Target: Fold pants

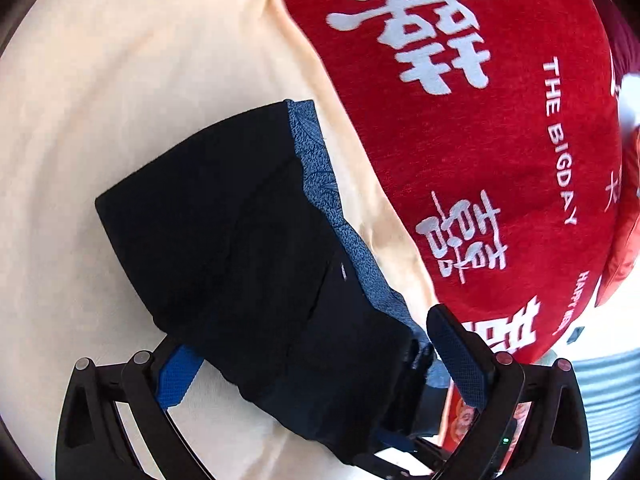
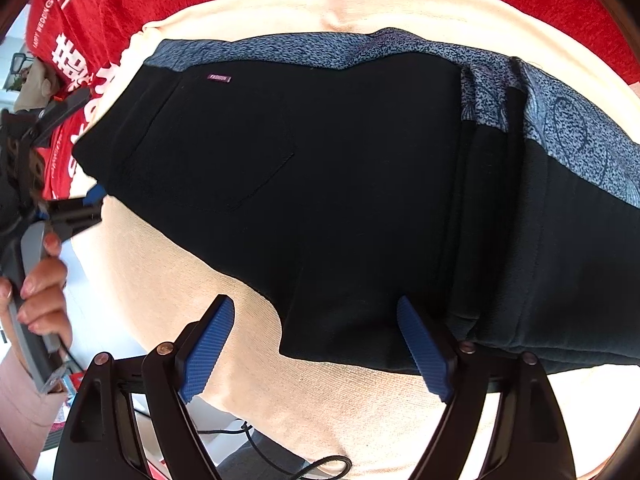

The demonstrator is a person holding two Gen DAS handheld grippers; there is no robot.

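Left wrist view: left gripper (image 1: 316, 364) fingers spread wide astride the black pants (image 1: 240, 248), folded on a cream cloth (image 1: 100, 120); beyond, red fabric (image 1: 460, 140) printed "THE BIGDAY" beside white Chinese characters. Right wrist view: right gripper (image 2: 316, 344) fingers apart at the pants' near edge; only here, small purple tag (image 2: 219, 78), speckled blue band (image 2: 320, 50), bare hand (image 2: 42, 292) gripping the other tool's handle.

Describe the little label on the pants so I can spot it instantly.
Start at the red cloth, drop onto the cream sheet where the black pants lie. Beside their speckled blue waistband sits a tiny purple tag, the only purple thing there.
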